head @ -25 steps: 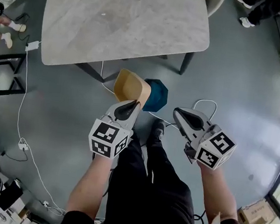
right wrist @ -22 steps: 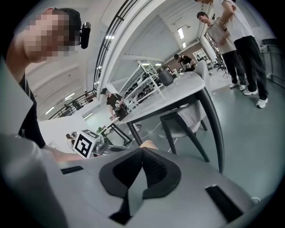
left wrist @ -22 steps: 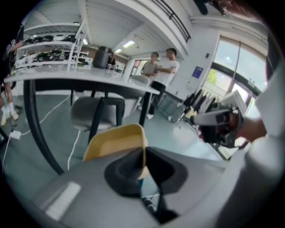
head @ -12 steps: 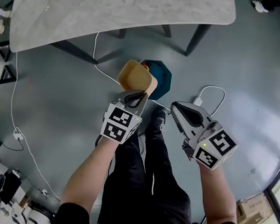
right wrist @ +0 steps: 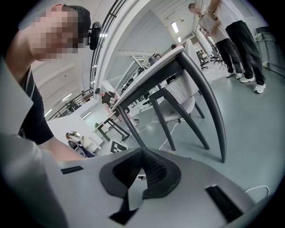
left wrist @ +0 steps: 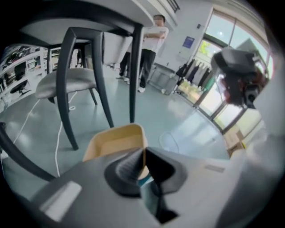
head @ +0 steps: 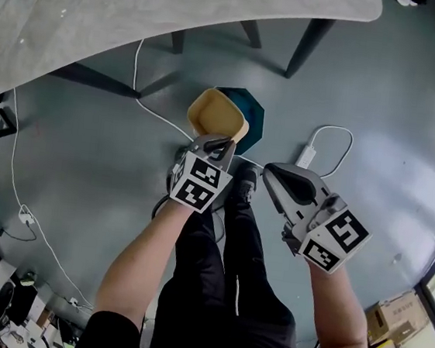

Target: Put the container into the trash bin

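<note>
— Pinching what, the left gripper?
— The tan container, by its rim; it overlaps the teal trash bin on the floor.
— And the right gripper?
— Jaws pressed together, nothing between them.

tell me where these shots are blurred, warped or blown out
Head view: sharp, though the wide lens curves the grey marbled table edge. Left gripper view: windows glare upper right, right edge smears, tan paper container sharp. Right gripper view: black table legs bow strongly.
</note>
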Demonstrator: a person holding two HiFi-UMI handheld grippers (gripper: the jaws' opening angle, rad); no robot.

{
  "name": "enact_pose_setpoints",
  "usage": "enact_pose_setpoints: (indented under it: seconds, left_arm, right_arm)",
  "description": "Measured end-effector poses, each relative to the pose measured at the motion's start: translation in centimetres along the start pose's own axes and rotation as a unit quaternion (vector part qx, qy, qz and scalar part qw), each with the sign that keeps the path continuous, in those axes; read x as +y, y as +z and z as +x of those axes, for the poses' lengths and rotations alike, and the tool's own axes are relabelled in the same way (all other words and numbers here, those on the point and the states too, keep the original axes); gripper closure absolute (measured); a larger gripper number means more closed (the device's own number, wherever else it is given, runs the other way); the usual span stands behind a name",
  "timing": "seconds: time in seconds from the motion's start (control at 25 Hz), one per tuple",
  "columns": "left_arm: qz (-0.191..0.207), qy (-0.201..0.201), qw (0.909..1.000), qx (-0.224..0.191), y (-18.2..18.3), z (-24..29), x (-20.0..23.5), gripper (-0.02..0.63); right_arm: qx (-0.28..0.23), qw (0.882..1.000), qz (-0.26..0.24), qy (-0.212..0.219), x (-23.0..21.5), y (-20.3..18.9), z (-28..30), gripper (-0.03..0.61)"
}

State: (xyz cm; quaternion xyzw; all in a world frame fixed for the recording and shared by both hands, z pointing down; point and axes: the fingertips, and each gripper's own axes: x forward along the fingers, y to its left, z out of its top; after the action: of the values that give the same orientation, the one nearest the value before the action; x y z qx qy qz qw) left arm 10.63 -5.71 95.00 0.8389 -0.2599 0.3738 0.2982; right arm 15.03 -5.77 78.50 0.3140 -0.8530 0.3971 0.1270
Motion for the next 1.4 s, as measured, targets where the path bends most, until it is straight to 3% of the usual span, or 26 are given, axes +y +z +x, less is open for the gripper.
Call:
enact_pose_setpoints:
  seconds: [0.16,0.24,0.28,0.32,0.36,0.68,0.96,1.4]
  left_arm:
    - [0.028,-0.005,0.9992,0.029,-1.1,2.5,0.5,0.586]
    - [0.020,-0.014,0.9990,0.037,-1.2,3.4,0.7,0.582]
    - [0.012,-0.019,0.9989,0.042,-1.3,3.9,0.8,0.551]
    - [0.005,-0.022,0.9986,0.049,-1.5,4.3,0.9,0.467]
    - [-0.001,-0.024,0.9983,0.053,-1.6,4.5,0.9,0.430]
    - [-0.051,-0.023,0.9983,0.017,-0.1,1.5,0.8,0.431]
    - [-0.111,-0.010,0.9914,-0.068,4.7,-7.1,-0.4,0.507]
    - [-0.080,0.060,0.9803,-0.170,17.1,-25.2,-2.7,0.592]
  right_arm:
    - [0.002,1.000,0.010,-0.008,-0.7,-0.9,-0.5,0.584]
    - [0.004,1.000,0.016,-0.011,-1.0,-1.2,-0.8,0.583]
    - [0.005,1.000,0.018,-0.012,-1.2,-1.3,-0.9,0.584]
    - [0.005,1.000,0.019,-0.013,-1.4,-1.4,-1.0,0.584]
    - [0.005,1.000,0.020,-0.013,-1.5,-1.4,-1.1,0.584]
    - [-0.005,1.000,0.015,-0.005,0.0,0.9,-1.3,0.583]
    - [-0.012,1.000,-0.009,0.007,3.7,5.4,-2.8,0.584]
    - [-0.054,0.996,-0.065,0.016,12.5,16.1,-8.9,0.584]
